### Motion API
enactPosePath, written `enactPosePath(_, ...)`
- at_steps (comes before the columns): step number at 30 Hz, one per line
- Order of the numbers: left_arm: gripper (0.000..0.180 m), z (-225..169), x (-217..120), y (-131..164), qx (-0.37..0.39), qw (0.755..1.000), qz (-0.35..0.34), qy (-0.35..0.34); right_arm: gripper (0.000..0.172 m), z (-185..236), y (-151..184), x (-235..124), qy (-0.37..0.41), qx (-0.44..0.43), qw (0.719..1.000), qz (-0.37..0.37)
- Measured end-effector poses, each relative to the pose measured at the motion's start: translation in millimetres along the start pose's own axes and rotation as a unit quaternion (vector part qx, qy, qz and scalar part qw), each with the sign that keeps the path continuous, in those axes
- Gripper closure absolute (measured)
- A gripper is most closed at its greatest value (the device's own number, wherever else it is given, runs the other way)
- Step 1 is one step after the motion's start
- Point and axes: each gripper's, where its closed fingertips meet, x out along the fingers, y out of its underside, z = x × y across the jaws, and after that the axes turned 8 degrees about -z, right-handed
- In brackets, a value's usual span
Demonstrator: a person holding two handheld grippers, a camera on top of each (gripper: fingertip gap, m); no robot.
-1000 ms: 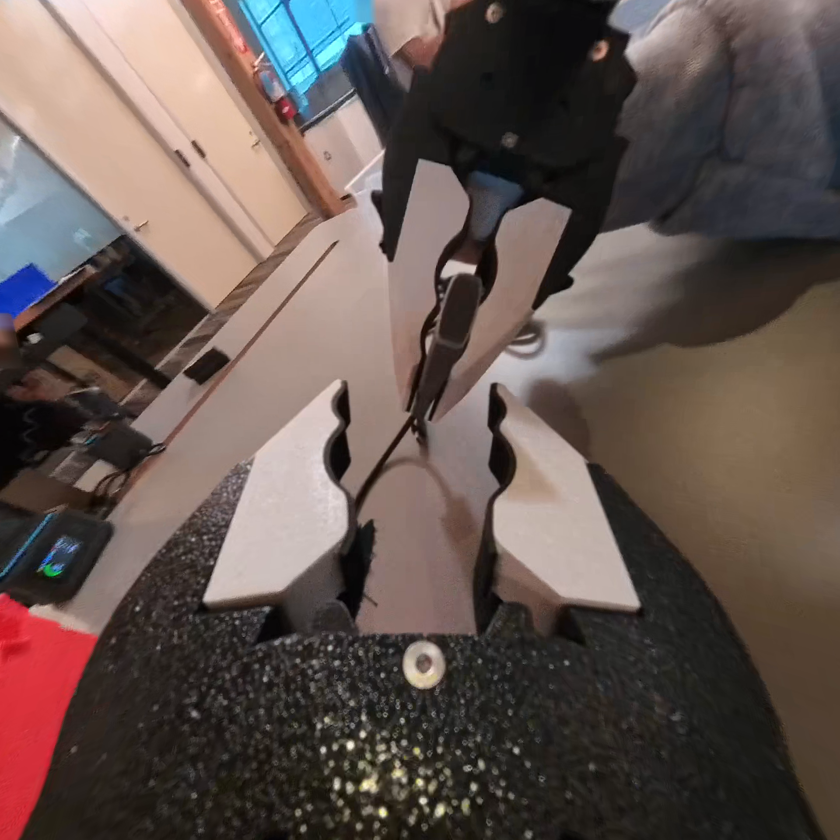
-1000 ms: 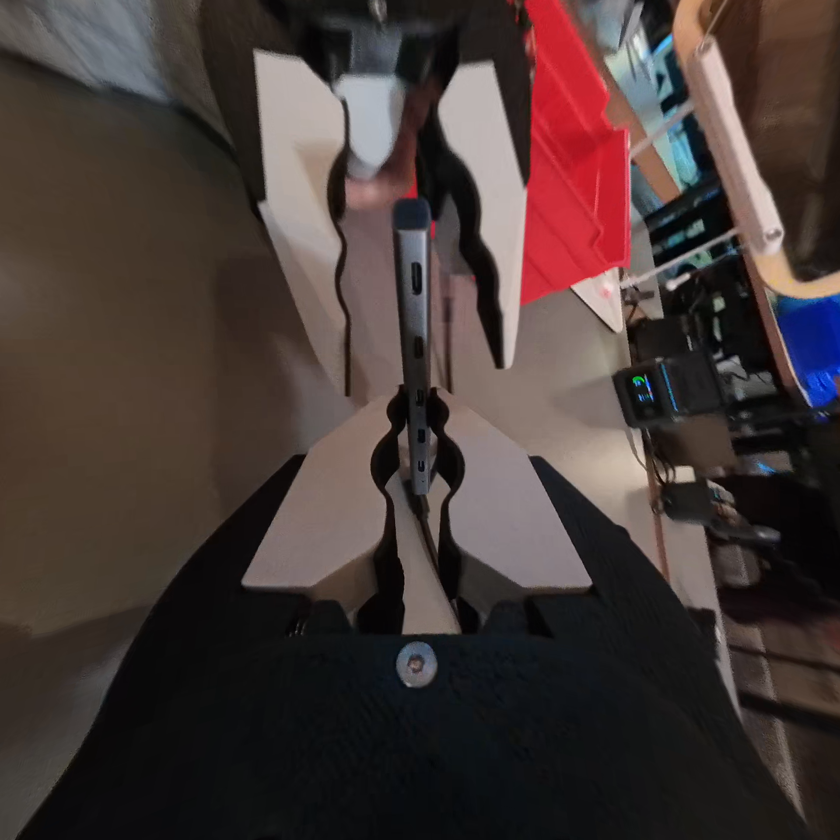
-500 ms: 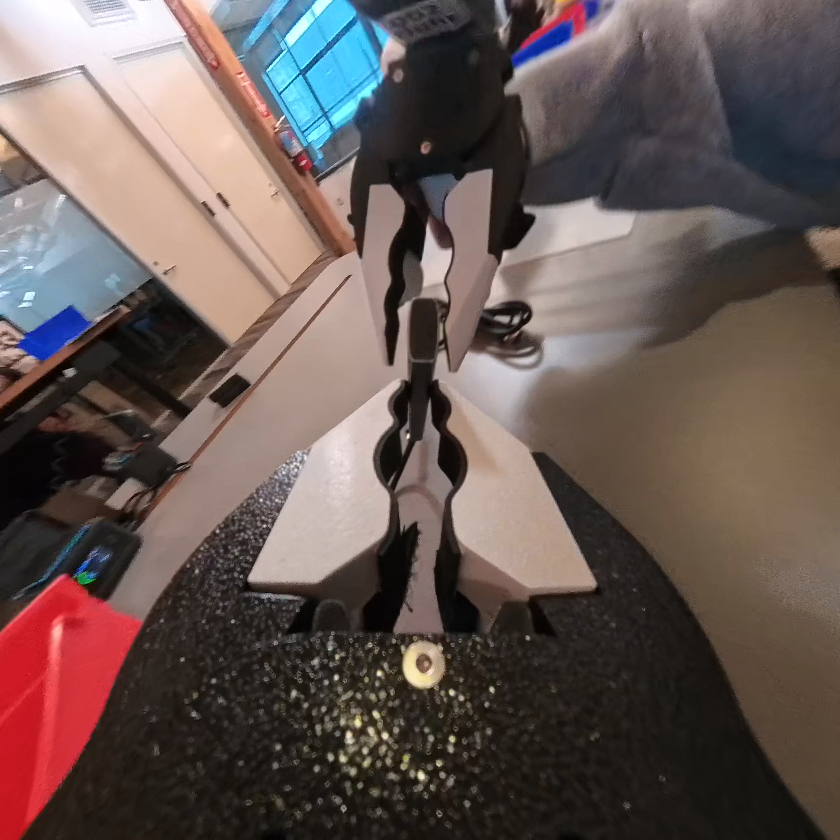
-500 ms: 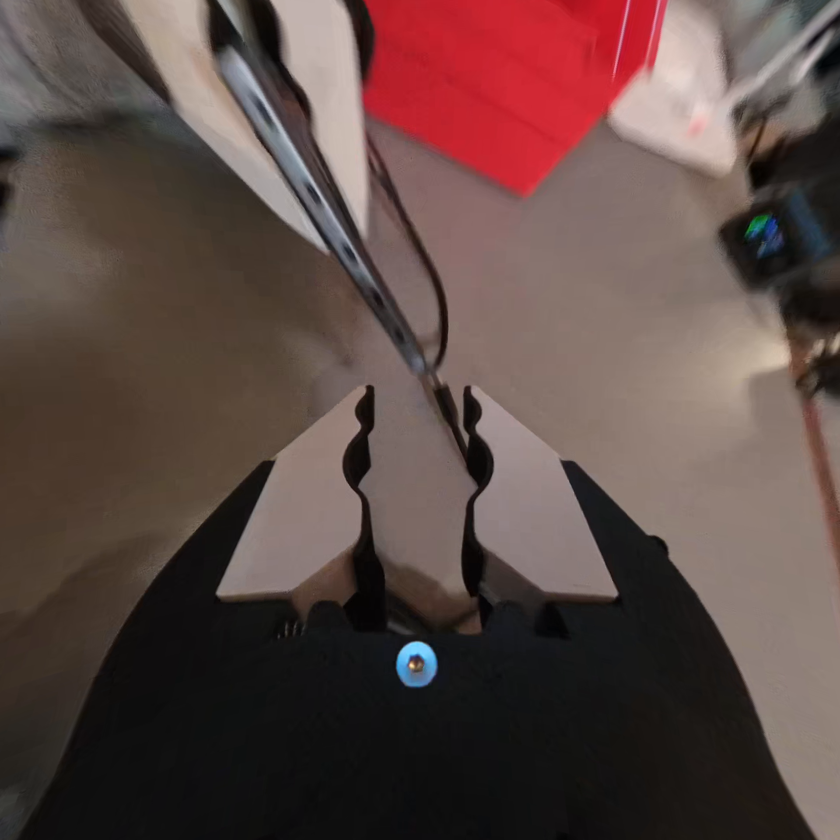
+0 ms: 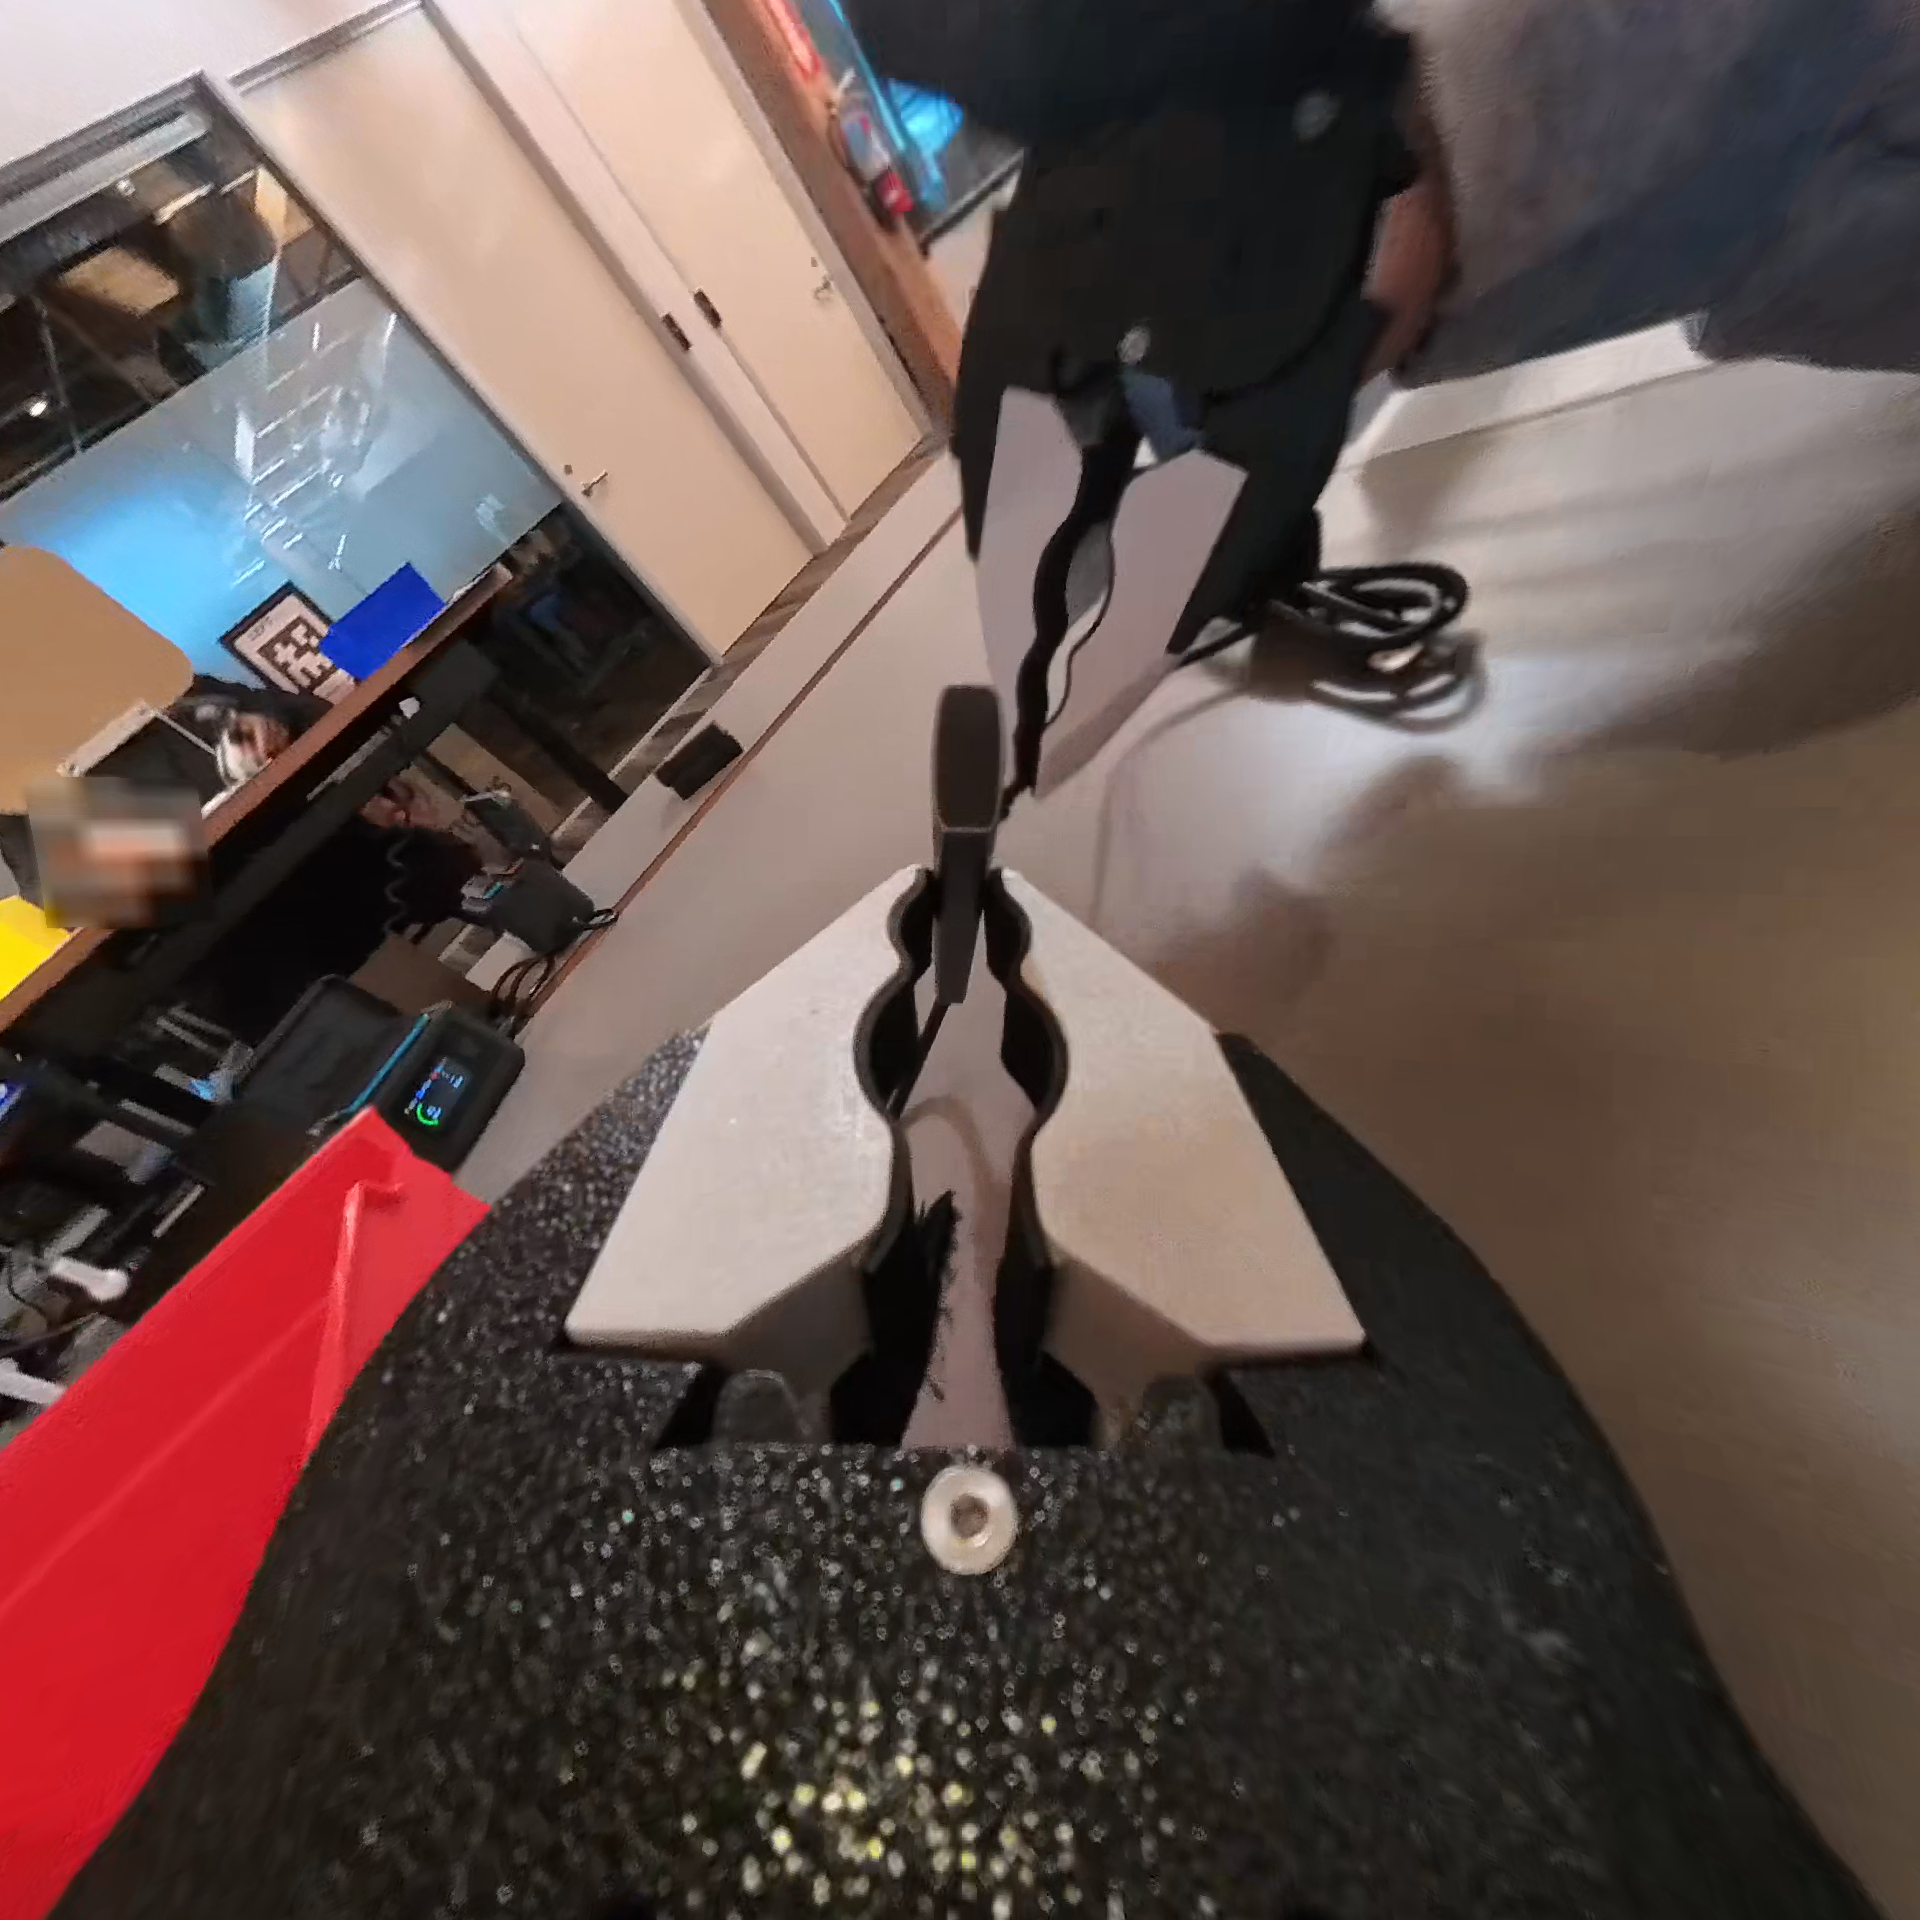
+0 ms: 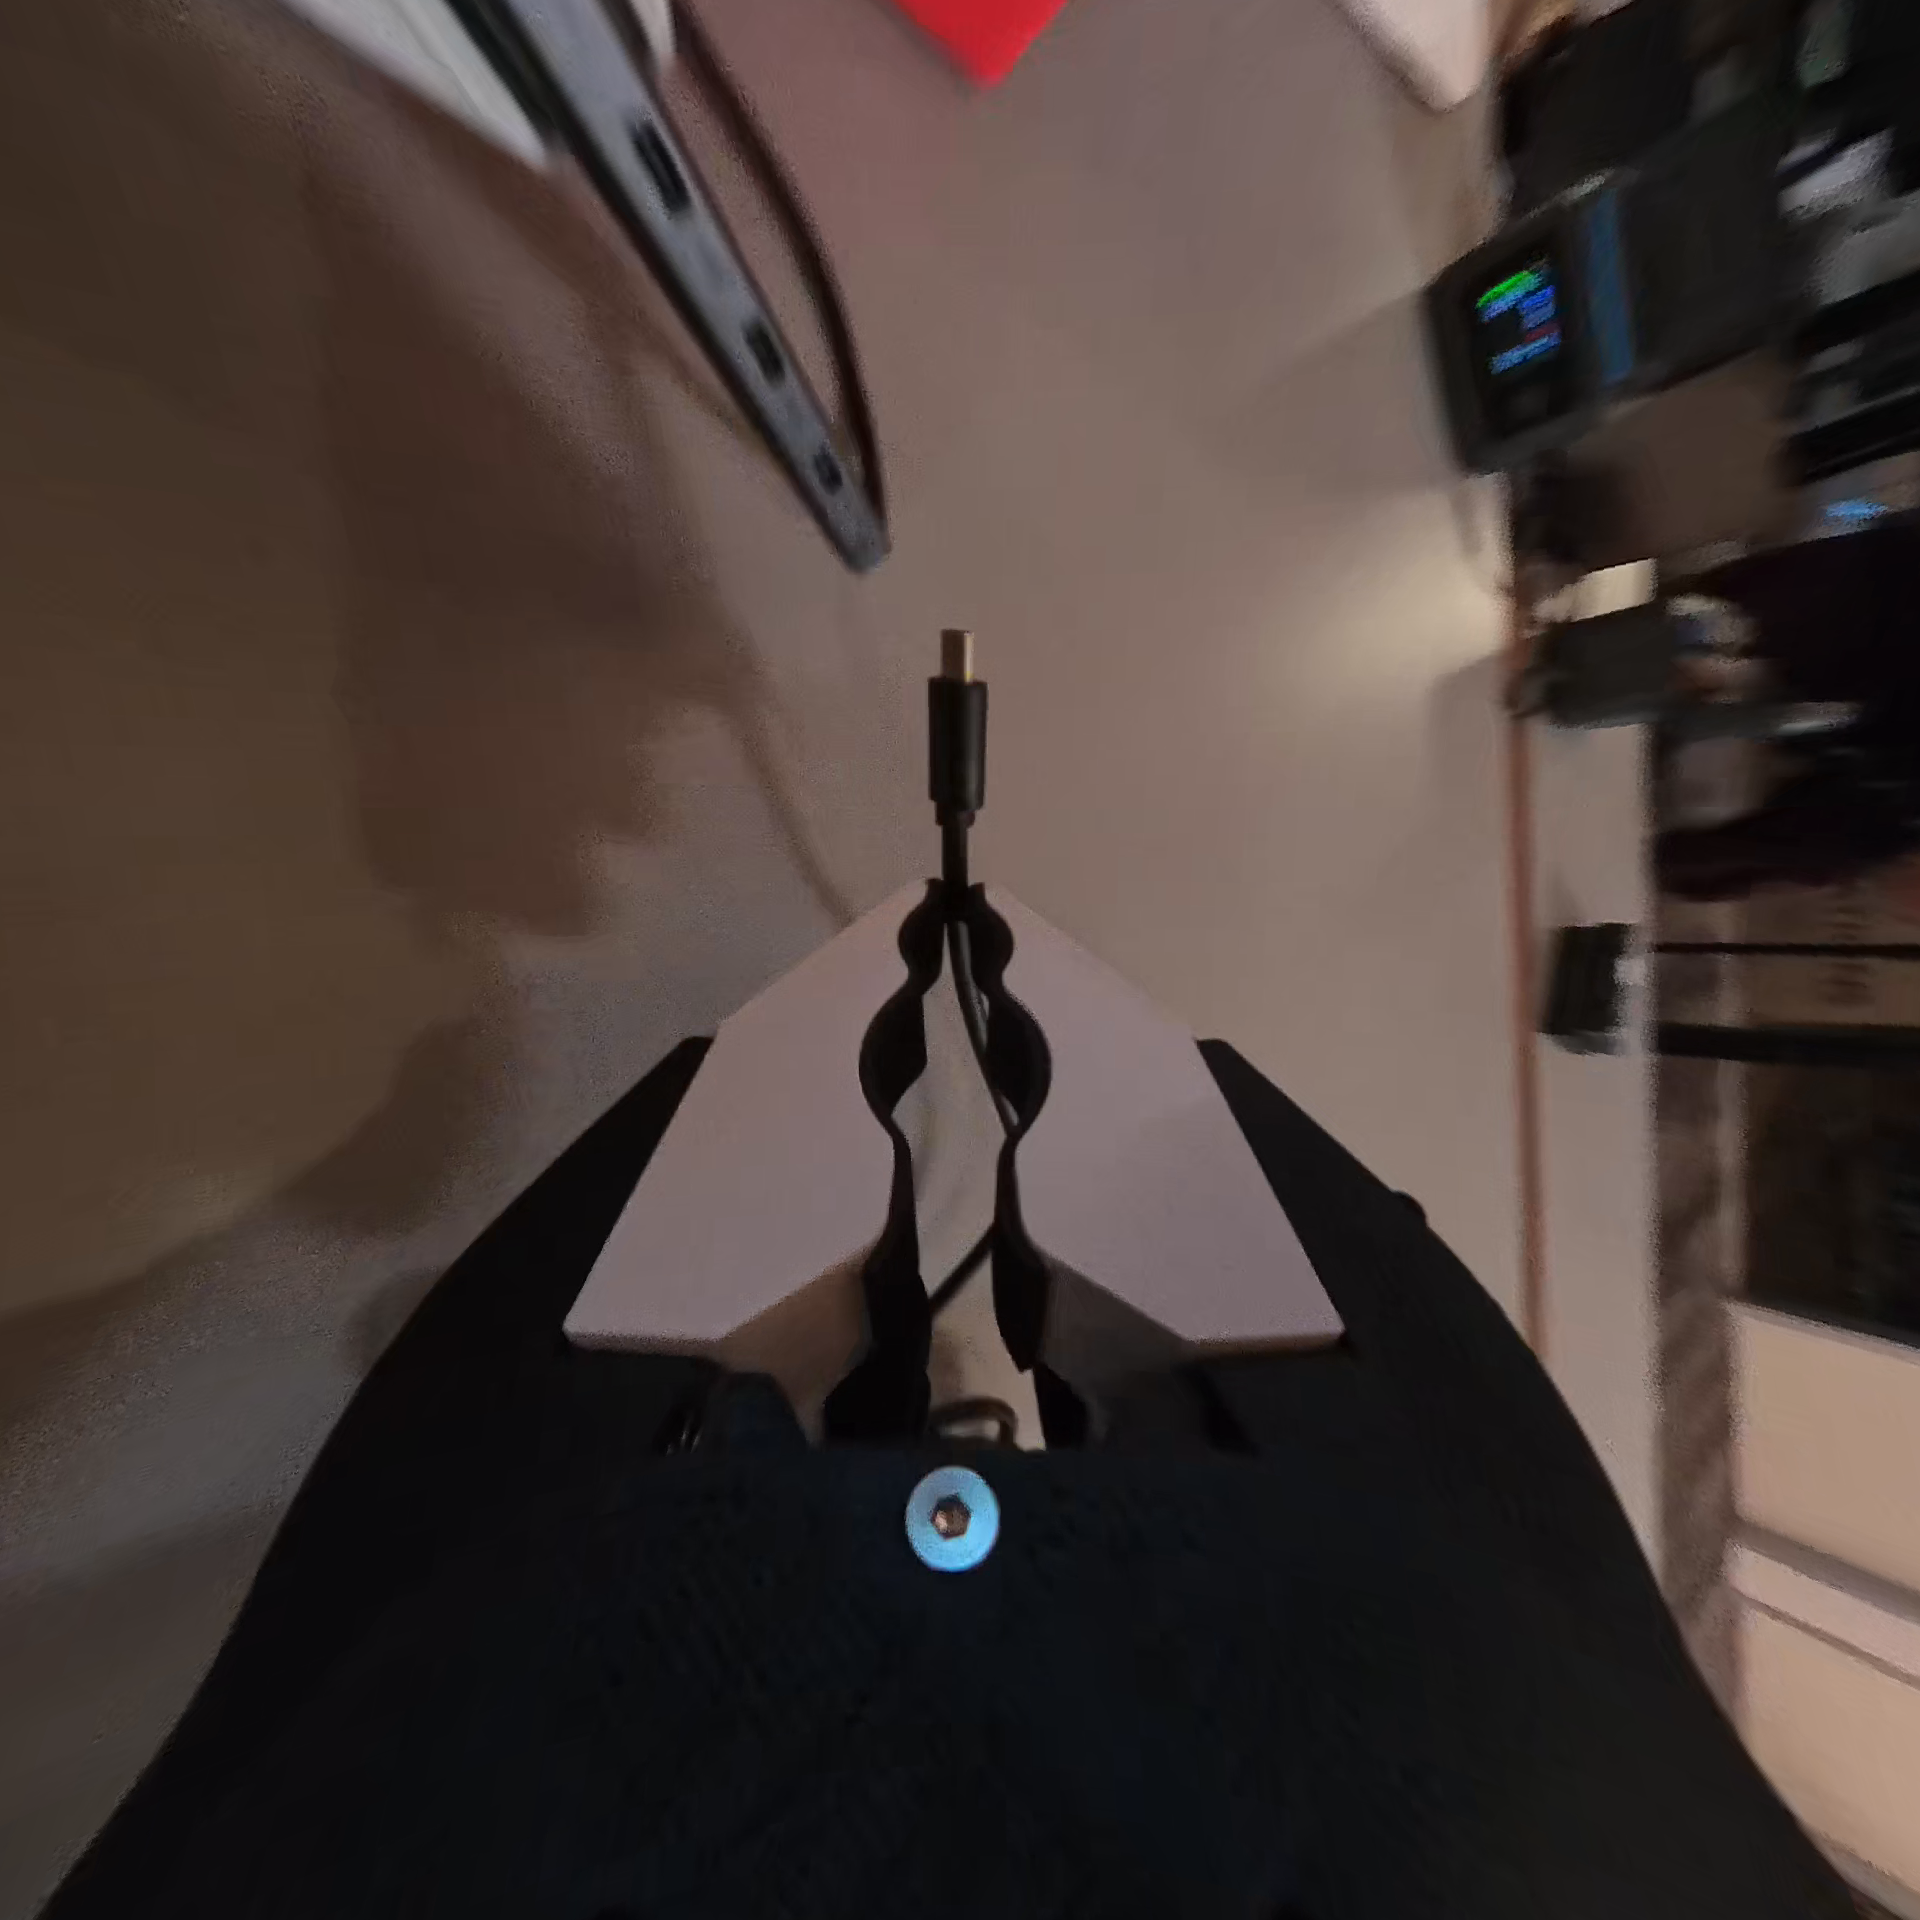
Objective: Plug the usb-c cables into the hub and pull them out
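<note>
In the left wrist view my left gripper [image 5: 956,883] is shut on the lower end of a flat dark grey hub [image 5: 964,790]. The hub stands up out of the fingertips, and its thin lead [image 5: 920,1044] runs down between the fingers. In the right wrist view my right gripper [image 6: 958,888] is shut on a thin black usb-c cable [image 6: 958,852] just behind its plug [image 6: 956,738]. The bare metal tip points forward. The hub [image 6: 727,291] shows blurred at the upper left of that view, apart from the plug, with its row of ports facing me. My right gripper [image 5: 1029,764] also hangs just behind the hub in the left wrist view.
A coil of black cables [image 5: 1371,613] lies on the beige table [image 5: 1558,1039] behind the right gripper. A red bin [image 5: 156,1455] stands at my left. A small device with a lit screen [image 5: 442,1091] sits off the table's edge. A grey sleeve [image 5: 1662,156] reaches in at the top right. My hands' fingertips stand some 10 cm from each other.
The hub passed from hand to hand. My left gripper shut on it, my right gripper opened and let it go, then drew back and shut on the usb-c cable behind the plug.
</note>
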Motion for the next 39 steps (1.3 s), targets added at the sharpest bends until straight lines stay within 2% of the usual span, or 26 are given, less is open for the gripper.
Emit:
enactPosePath(4, 0.173, 6, 0, 2, -0.006, 1.0, 0.004, -0.018, 0.171, 0, -32, -21, 0.085, -0.104, 0.991, 0.018)
enactPosePath(8, 0.173, 1, 2, 3, 0.018, 1.0, 0.015, -0.018, 0.17, 5, -36, -23, 0.131, -0.226, 0.961, 0.095)
enactPosePath(12, 0.173, -2, 3, 3, 0.036, 0.999, 0.023, -0.017, 0.17, -2, -36, -22, 0.175, -0.284, 0.934, 0.128)
enactPosePath(18, 0.173, 1, 4, 4, 0.011, 0.999, 0.026, -0.023, 0.17, -11, -38, -24, 0.211, -0.336, 0.907, 0.143)
enactPosePath(30, 0.173, 4, 4, 6, -0.012, 0.999, 0.032, -0.032, 0.171, -18, -43, -20, 0.219, -0.429, 0.862, 0.157)
enactPosePath(39, 0.173, -2, 9, 7, 0.004, 0.998, 0.06, -0.035, 0.17, -20, -32, -17, 0.202, -0.446, 0.849, 0.198)
